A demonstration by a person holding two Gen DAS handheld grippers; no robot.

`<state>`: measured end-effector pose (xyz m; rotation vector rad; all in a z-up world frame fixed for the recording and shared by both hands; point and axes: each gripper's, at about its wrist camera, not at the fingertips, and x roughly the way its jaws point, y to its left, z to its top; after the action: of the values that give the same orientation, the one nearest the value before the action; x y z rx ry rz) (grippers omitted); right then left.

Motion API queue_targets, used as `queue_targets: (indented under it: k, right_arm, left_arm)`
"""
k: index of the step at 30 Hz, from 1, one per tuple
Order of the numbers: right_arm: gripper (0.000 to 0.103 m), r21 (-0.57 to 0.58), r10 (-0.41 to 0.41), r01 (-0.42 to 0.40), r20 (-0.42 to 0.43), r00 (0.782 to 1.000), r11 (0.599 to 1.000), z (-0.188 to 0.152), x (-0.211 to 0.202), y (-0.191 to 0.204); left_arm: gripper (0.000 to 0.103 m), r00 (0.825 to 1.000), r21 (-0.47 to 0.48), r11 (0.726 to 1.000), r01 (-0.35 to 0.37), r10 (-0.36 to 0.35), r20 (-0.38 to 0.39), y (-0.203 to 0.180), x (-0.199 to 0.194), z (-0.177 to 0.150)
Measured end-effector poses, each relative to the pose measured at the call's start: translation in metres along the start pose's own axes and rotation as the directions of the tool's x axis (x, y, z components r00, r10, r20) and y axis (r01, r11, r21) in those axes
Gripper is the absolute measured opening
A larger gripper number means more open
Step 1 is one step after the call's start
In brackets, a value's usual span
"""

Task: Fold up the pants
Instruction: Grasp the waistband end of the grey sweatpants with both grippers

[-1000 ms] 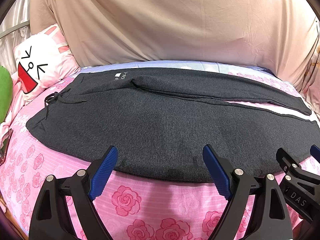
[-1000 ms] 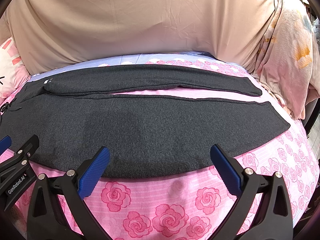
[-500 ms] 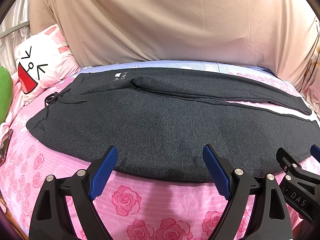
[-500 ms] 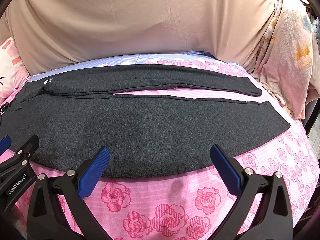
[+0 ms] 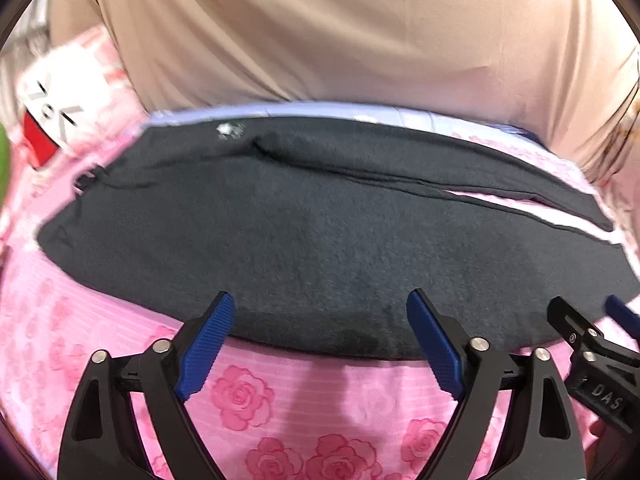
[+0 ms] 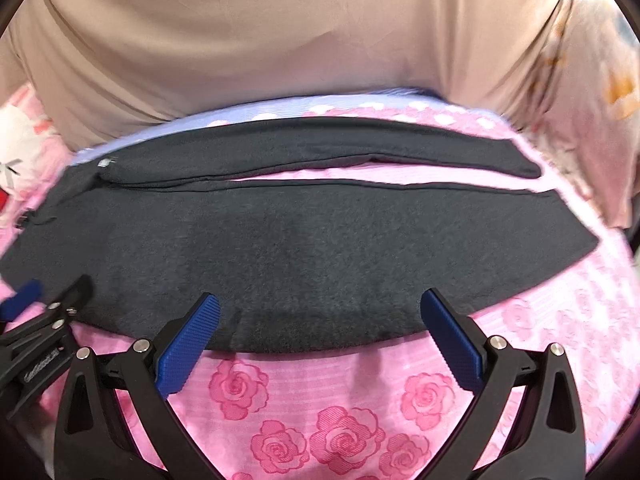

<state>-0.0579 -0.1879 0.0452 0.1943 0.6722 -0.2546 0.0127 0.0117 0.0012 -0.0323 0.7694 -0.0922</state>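
Dark grey pants [image 5: 312,232] lie flat across a pink rose-print bed, waistband to the left, legs running right; they also show in the right wrist view [image 6: 304,240]. The two legs lie side by side with a thin gap between them. My left gripper [image 5: 320,320] is open and empty, its blue pads at the near hem of the pants. My right gripper [image 6: 320,320] is open and empty at the same near edge, further right. Each gripper shows at the edge of the other's view.
A beige cloth-covered headboard [image 5: 340,32] rises behind the pants. A white and pink cartoon pillow [image 5: 60,96] lies at the far left. A pale floral blanket [image 6: 592,80] hangs at the right. Pink sheet [image 6: 320,420] fills the foreground.
Both grippers have moved forward and down toward the near edge of the pants; the views are now blurred with motion. The pants have not moved.
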Motion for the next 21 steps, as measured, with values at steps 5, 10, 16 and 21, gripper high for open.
queue_targets:
  k: [5, 10, 16, 21]
  right_arm:
    - [0.098, -0.018, -0.136, 0.137, 0.055, 0.989, 0.99, 0.019, 0.008, -0.081]
    - [0.098, 0.102, -0.198, 0.195, 0.02, 0.98, 0.975, 0.053, 0.038, -0.195]
    - [0.098, 0.308, -0.16, 0.166, -0.045, 0.986, 0.937, 0.114, 0.088, -0.289]
    - [0.098, 0.398, -0.105, 0.129, -0.081, 0.991, 0.908, 0.146, 0.122, -0.316]
  left_arm:
    - [0.073, 0.997, -0.087, 0.993, 0.074, -0.073, 0.007, 0.047, 0.005, 0.033]
    - [0.075, 0.989, -0.13, 0.991, -0.036, 0.054, 0.139, 0.112, 0.016, 0.097]
    - [0.076, 0.981, -0.24, 0.955, -0.175, 0.191, 0.043, 0.201, 0.081, 0.193]
    - [0.076, 0.962, -0.339, 0.902, -0.269, 0.268, -0.05, 0.26, 0.131, 0.235]
